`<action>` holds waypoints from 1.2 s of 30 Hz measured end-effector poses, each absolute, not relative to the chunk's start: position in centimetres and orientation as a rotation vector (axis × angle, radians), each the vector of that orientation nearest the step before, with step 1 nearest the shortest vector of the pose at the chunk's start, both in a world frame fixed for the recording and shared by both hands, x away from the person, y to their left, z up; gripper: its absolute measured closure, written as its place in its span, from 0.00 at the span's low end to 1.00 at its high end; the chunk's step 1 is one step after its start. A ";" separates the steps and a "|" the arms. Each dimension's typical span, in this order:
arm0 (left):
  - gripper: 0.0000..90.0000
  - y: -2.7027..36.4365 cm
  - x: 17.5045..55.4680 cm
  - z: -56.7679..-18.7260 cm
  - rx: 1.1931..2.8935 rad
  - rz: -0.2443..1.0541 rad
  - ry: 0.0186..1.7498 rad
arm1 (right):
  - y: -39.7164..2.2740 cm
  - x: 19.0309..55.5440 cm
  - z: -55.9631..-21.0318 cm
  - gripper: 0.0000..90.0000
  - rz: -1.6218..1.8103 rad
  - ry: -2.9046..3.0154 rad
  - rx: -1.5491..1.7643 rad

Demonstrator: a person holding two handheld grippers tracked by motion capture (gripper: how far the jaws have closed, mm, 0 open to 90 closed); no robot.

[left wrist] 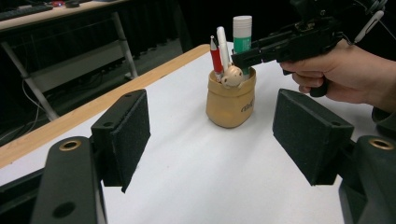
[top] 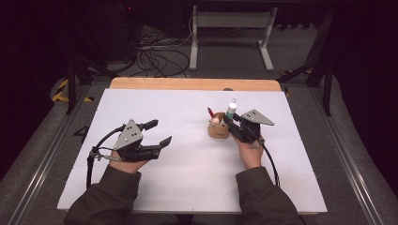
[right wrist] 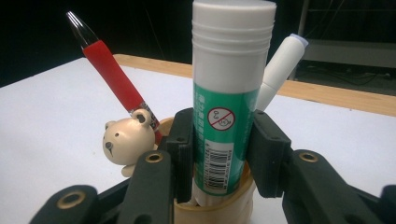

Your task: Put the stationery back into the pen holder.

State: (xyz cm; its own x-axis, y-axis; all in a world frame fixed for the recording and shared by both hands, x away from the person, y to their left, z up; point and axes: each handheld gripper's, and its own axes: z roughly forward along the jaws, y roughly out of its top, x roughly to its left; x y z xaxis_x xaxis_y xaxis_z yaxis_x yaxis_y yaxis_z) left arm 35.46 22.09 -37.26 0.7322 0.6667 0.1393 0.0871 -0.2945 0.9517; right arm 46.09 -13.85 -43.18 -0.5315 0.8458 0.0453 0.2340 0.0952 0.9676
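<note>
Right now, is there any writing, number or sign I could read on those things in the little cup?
Green-and-white glue stick: red crossed-circle sign, barcode beneath; its small print and digits too blurred to read.
Tan pen cup: dark lettering, too small to read.
Red pen: tiny marks, unreadable.

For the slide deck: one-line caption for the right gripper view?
Right gripper jaws clamp a green-and-white glue stick standing in a tan pen cup.

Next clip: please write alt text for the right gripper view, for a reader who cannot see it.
The right gripper's two black fingers clamp a white-capped, green-labelled glue stick standing upright in a tan cup-shaped pen holder on a white table. A red-grip pen, a white pen and a cream bear-head topper also rise from it.
</note>
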 end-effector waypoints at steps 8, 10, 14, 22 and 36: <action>0.31 22.1 35.4 -37.3 1.806 0.637 0.589 | -13.7 46.2 -43.3 0.73 1.456 1.850 1.063; 0.31 22.1 35.4 -37.3 1.806 0.636 0.588 | -13.8 46.2 -43.3 0.73 1.458 1.850 1.064; 0.31 22.0 35.5 -37.3 1.808 0.635 0.587 | -13.8 46.2 -43.3 0.72 1.458 1.853 1.065; 0.31 22.0 35.5 -37.3 1.809 0.631 0.585 | -13.6 46.1 -43.2 0.72 1.452 1.852 1.045; 0.32 22.0 35.5 -37.3 1.807 0.629 0.584 | -13.9 46.0 -43.0 0.68 1.488 1.845 1.051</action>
State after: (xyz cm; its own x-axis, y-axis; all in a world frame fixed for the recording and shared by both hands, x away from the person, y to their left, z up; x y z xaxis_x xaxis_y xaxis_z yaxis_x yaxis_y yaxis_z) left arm 35.51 22.03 -37.31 0.7391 0.6594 0.1373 0.0876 -0.2962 0.9511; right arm 46.05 -13.86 -43.02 -0.5487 0.8339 0.0599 0.2349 0.0850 0.9683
